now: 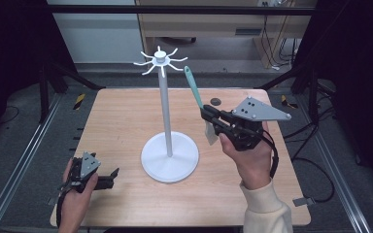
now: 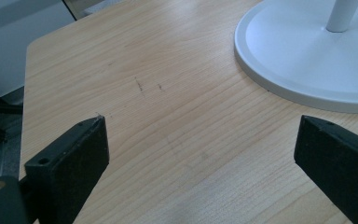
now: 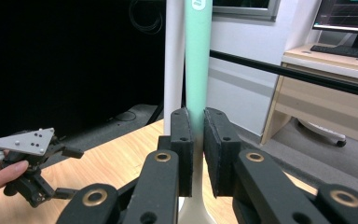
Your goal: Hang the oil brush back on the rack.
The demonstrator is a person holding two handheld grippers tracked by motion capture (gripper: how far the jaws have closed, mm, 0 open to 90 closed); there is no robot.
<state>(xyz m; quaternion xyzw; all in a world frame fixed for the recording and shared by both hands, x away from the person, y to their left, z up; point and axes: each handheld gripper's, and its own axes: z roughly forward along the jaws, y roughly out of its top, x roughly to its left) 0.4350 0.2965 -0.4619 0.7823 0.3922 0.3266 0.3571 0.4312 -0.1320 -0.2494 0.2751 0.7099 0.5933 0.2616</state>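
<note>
Here, the right gripper (image 1: 208,114) has its jaws clamped on the handle of a green-handled spatula (image 1: 193,87), held above the desk (image 1: 121,121) with its long axis near upright and the pale blade below. The white hook stand (image 1: 165,109) rises just to its left, its hooks (image 1: 159,62) higher than the handle tip. The left gripper (image 1: 111,177) rests low on the stand's far side, jaws apart and empty.

A small dark round disc (image 1: 215,101) lies near the far edge of the wooden table (image 1: 121,121), toward its far right corner — and beyond that edge stands a wooden desk (image 1: 213,24) on the grey floor (image 1: 107,77), with cables (image 1: 272,43) hanging beside it.
</note>
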